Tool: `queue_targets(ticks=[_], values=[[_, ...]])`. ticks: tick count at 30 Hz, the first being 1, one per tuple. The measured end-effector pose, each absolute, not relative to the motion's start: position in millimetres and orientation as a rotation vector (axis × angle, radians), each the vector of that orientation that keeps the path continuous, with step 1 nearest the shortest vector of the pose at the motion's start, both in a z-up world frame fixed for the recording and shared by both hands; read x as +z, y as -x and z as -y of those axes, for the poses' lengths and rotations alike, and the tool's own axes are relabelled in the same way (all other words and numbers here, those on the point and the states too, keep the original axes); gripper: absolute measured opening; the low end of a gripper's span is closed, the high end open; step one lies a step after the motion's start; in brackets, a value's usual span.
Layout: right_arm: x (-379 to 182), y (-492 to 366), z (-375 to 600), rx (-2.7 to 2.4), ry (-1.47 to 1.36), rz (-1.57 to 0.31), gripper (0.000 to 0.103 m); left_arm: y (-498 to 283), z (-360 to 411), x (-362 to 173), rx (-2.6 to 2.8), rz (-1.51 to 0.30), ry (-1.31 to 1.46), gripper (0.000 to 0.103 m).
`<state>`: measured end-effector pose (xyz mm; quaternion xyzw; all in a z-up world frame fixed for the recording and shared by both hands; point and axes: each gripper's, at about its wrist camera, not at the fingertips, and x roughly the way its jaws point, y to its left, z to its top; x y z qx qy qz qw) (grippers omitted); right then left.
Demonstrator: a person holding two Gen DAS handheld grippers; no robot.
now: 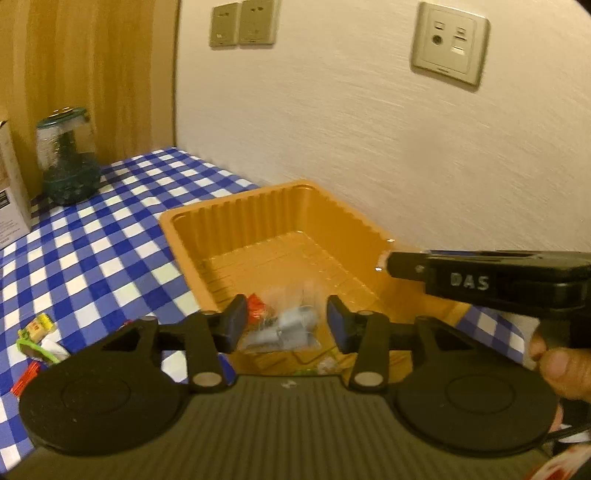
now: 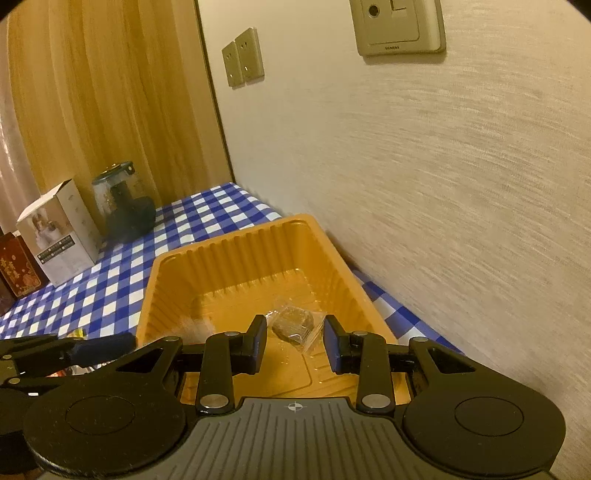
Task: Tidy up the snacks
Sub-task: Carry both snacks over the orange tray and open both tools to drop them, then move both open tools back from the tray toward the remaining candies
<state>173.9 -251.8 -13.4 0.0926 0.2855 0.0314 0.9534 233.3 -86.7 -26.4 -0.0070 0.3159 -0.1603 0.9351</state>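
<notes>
Snack packets (image 1: 284, 325) in orange tray (image 1: 236, 206), left gripper (image 1: 286, 321) parted, right gripper (image 2: 295, 338) pinching clear wrapped snack (image 2: 295, 323).

Blue-and-white checked cloth (image 2: 110, 291) covers the bench. At far left, a glass jar (image 2: 123, 203) with dark contents stands beside a white carton (image 2: 59, 236) and a red box (image 2: 16, 266). Three wall plates: double switch (image 2: 243, 57), socket panel (image 2: 399, 26).

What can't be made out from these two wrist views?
- Right wrist view: whether the right claw pinches the brown snack packet or it rests in the orange tray; the wrapper fills the gap.
- Left wrist view: loose snacks at left, blurred, partly behind the rig.
- Jar contents: blurred.
</notes>
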Motion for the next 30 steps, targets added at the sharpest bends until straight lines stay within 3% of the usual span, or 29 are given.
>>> queue_targets(ticks=[22, 23, 25, 30], values=[[-19.2, -181.2, 247.9, 0.120, -0.255, -0.598, 0.034, -222.5, 22.9, -23.7, -0.190, -0.665, 0.043, 0.045], [-19.9, -183.4, 249.9, 0.139, -0.285, -0.609, 0.035, -222.8, 22.8, -24.4, -0.189, -0.667, 0.038, 0.045], [-20.8, -185.5, 253.9, 0.138, -0.326, -0.621, 0.055, -222.5, 21.6, -25.2, -0.184, -0.670, 0.036, 0.045], [-18.7, -185.2, 260.9, 0.109, -0.351, -0.608, 0.056, -222.8, 14.1, -26.1, -0.165, -0.675, 0.041, 0.045]])
